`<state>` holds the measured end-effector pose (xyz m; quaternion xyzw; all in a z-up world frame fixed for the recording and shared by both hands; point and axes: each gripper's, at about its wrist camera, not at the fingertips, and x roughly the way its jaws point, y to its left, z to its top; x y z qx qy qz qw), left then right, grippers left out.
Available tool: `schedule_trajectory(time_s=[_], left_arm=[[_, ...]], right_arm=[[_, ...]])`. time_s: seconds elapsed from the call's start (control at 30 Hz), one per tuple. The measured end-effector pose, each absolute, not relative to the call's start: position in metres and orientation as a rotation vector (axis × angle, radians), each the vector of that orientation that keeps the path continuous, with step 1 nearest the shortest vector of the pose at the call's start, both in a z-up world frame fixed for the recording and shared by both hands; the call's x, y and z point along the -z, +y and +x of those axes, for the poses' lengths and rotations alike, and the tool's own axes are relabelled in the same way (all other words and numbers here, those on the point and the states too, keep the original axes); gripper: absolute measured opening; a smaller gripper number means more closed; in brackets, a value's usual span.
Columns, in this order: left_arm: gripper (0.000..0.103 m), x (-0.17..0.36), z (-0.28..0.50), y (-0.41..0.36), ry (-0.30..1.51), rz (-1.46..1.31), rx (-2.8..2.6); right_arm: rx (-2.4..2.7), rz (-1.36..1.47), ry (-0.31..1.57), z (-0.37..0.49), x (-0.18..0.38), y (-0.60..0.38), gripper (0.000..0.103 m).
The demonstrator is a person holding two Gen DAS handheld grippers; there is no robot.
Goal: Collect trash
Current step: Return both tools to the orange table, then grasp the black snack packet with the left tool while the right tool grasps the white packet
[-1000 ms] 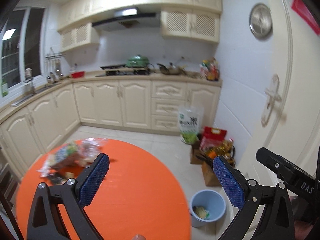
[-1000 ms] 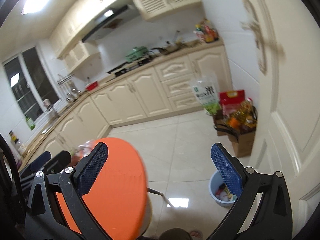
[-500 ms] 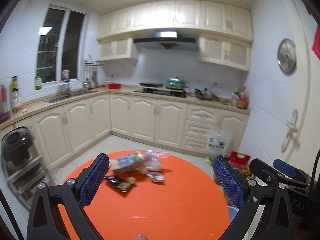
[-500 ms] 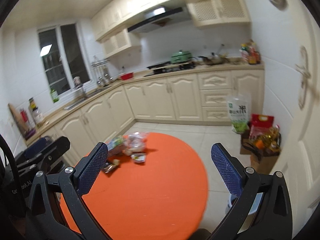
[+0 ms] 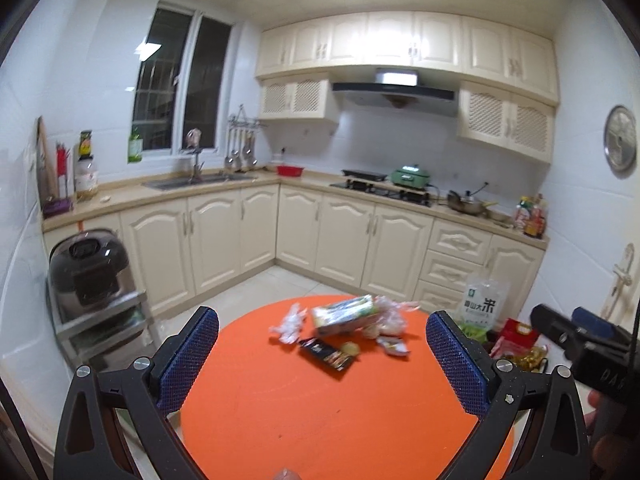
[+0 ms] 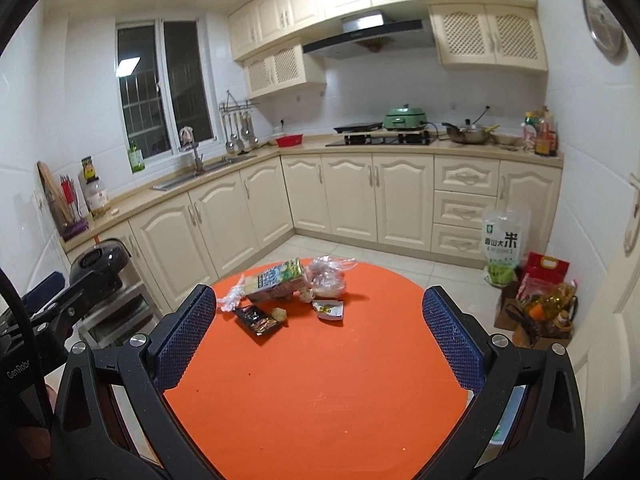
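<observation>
Hovering over the near edge of the round orange table (image 6: 320, 380), the right gripper (image 6: 318, 336) is held with its jaws spread wide and nothing between the blue pads (image 6: 450, 336). The left gripper (image 5: 322, 360) is likewise held released and empty above the same table, as seen in the left wrist view, with the right gripper's body just visible at the right edge of that view.

Farther out, toward the far side of the tabletop, the trash is found in a loose cluster well apart from both grippers. A long green-and-white snack package (image 6: 278, 276) lies at the back, with a crumpled clear plastic bag (image 6: 330, 278) just beside it on the right and a twisted clear wrapper (image 6: 232, 296) on the left. In front of these, a dark flat wrapper (image 6: 256, 320), a small pale crumpled lump (image 6: 279, 313) and a torn open packet (image 6: 329, 308) are seen. Beyond the table, a rice bag (image 6: 502, 246) and boxed groceries stand on the floor by the cabinets.

No piece is gripped and none appears to be removed, so the task is judged to be at its very start: every item is still to be picked up. No bin is visible in the present views, so where the trash is to be dropped cannot be told.
</observation>
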<state>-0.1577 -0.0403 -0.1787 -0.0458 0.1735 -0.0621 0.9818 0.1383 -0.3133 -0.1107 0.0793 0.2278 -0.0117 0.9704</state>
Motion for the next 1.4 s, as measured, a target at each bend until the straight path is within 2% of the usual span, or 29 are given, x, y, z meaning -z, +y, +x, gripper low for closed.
schedule_trajectory(time_s=[0.23,0.5,0.93,1.0,1.27,1.33,1.4], left_arm=[[0.102,0.18,-0.143,-0.041,0.398,-0.107,0.111],[0.102,0.167,-0.034,-0.05,0.504,-0.127,0.119],[0.1,0.219,0.126,-0.047,0.761,-0.161,0.101],[0.096,0.224,0.151,-0.047,0.797,-0.17,0.097],[0.093,0.222,0.246,-0.043,0.895,-0.187,0.085],[0.09,0.226,0.266,-0.043,0.914,-0.19,0.08],[0.089,0.23,0.279,-0.044,0.92,-0.188,0.068]], right_arm=[[0.015,0.138,0.503,0.16,0.123,-0.308,0.103],[0.005,0.117,0.594,0.206,0.157,-0.307,0.103],[-0.01,0.116,0.817,0.315,0.253,-0.321,0.103],[-0.015,0.115,0.839,0.328,0.264,-0.322,0.103],[-0.039,0.097,0.923,0.375,0.307,-0.323,0.094],[-0.046,0.087,0.938,0.382,0.314,-0.322,0.088],[-0.051,0.07,0.953,0.388,0.32,-0.318,0.076]])
